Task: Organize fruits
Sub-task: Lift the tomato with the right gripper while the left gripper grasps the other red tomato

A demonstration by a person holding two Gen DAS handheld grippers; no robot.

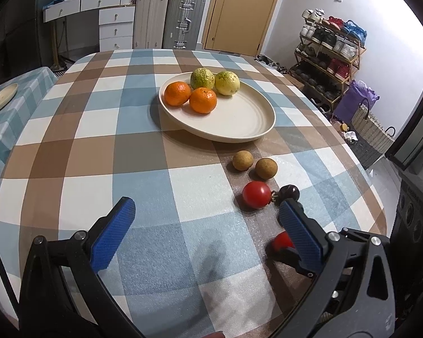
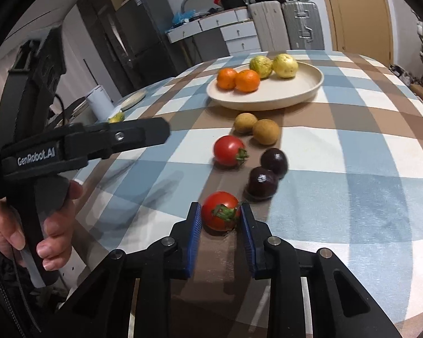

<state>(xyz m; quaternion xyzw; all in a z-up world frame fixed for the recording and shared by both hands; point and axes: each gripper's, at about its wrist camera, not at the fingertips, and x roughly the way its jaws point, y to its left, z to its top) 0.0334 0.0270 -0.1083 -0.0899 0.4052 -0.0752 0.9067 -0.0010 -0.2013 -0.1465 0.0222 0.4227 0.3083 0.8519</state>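
Note:
A cream plate [image 1: 239, 124] [image 2: 293, 93] on the checked tablecloth holds two oranges [image 1: 190, 95] [image 2: 238, 79] and two yellow-green guavas [image 1: 215, 80] [image 2: 273, 63]. In front of it lie two brown longans [image 1: 255, 163] [image 2: 255, 128], a red tomato [image 1: 256, 194] [image 2: 228, 150] and two dark plums [image 2: 268, 171]. My right gripper [image 2: 220, 217] has its pads on both sides of a second tomato [image 2: 220, 211] on the table, closed on it. My left gripper [image 1: 208, 211] is open and empty above the cloth; the right gripper's tip and its tomato [image 1: 282, 240] show behind its right finger.
The left gripper's body and the hand holding it [image 2: 56, 169] fill the left of the right wrist view. A side table [image 1: 2, 107] with a plate and fruit stands to the left. Suitcases [image 1: 183, 19], drawers and a shoe rack [image 1: 330, 56] stand beyond the table.

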